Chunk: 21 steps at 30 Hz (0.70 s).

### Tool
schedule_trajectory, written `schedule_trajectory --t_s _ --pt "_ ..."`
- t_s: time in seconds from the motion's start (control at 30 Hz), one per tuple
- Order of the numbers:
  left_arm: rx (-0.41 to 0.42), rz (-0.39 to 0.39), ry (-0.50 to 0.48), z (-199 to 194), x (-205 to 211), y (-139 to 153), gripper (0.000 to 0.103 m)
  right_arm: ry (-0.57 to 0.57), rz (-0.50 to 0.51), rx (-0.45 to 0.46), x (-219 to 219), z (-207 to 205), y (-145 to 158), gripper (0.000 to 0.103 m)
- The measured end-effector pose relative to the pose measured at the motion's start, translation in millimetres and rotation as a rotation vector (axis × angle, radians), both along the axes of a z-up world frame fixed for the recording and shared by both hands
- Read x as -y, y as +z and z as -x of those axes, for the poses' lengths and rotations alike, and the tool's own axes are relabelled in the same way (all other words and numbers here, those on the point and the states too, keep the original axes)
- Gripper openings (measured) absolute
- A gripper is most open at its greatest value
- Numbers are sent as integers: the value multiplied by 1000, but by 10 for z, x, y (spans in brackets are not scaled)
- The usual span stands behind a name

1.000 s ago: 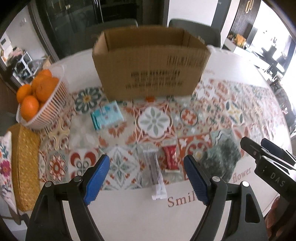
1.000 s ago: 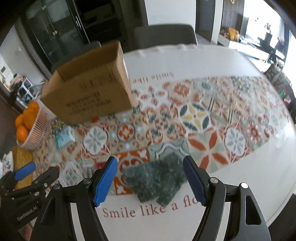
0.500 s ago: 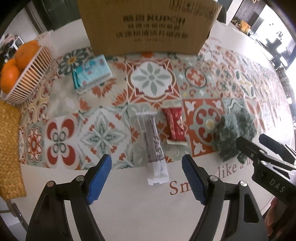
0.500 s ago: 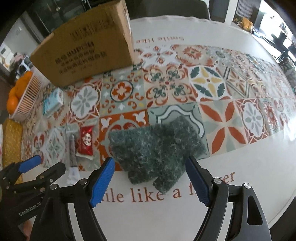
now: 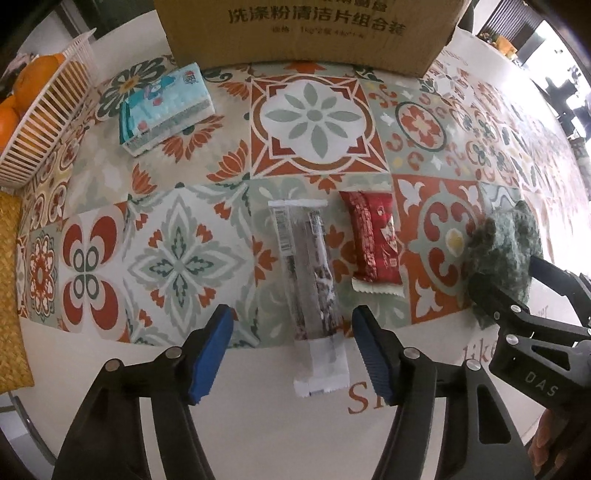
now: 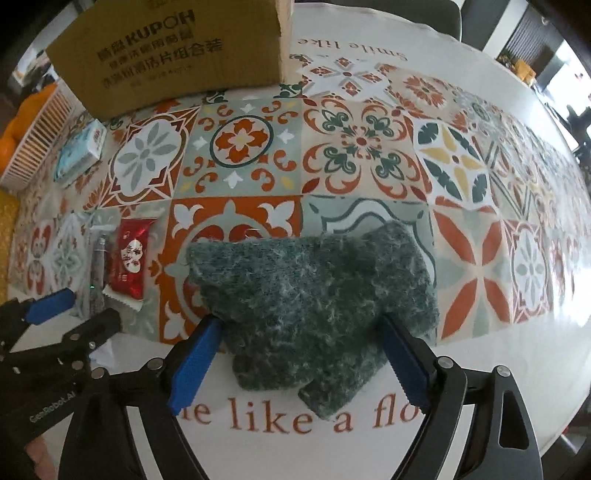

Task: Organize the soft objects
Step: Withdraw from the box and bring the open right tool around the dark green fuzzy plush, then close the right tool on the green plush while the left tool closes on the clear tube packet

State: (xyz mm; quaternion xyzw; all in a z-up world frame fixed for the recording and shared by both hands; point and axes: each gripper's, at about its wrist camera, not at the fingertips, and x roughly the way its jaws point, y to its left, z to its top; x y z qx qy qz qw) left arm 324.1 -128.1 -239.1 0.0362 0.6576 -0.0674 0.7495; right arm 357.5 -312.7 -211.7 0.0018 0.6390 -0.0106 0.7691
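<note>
Only the right wrist view shows the whole green fuzzy cloth (image 6: 314, 299): a folded, mottled piece lying flat on the patterned tablecloth (image 6: 362, 147), its long side running left to right across the view and its near corner reaching over the printed lettering toward the camera. The right gripper (image 6: 301, 363) stands wide open, its blue pads on either side of the cloth's near edge, at or almost at the edge, with nothing clamped. In the left wrist view the same cloth (image 5: 506, 254) appears only as a dark clump at the far right, partly covered by the right gripper (image 5: 532, 291). That view gives the clearer look at the clear-wrapped snack bar (image 5: 310, 288), whose long axis runs away from the camera, its white sealed end nearest and lying on the plain white border of the tablecloth. The left gripper (image 5: 291, 354) is wide open too, its fingers either side of the bar's near end and not touching it. Just right of the bar lies a red snack packet (image 5: 373, 243), roughly parallel to it. Farther off are a blue tissue pack (image 5: 166, 107), a cardboard box (image 5: 306, 33) and a white basket of oranges (image 5: 40, 122).
</note>
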Motion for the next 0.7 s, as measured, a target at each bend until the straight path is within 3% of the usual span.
schedule_trajectory --t_s 0.17,0.23,0.27,0.43,0.7 --pt "39 -19 4 -6 -23 -4 53 12 58 26 -62 -27 -71 85" --pt "54 -17 3 13 -60 20 33 6 83 45 -79 -1 -62 70" --pt "58 -15 2 20 -61 28 28 4 97 55 -90 12 -51 65" --pt "71 -24 -11 61 -34 56 24 -17 103 91 -48 126 19 34" --pt "89 25 -13 193 -62 96 22 -2 55 163 -82 285 233 29"
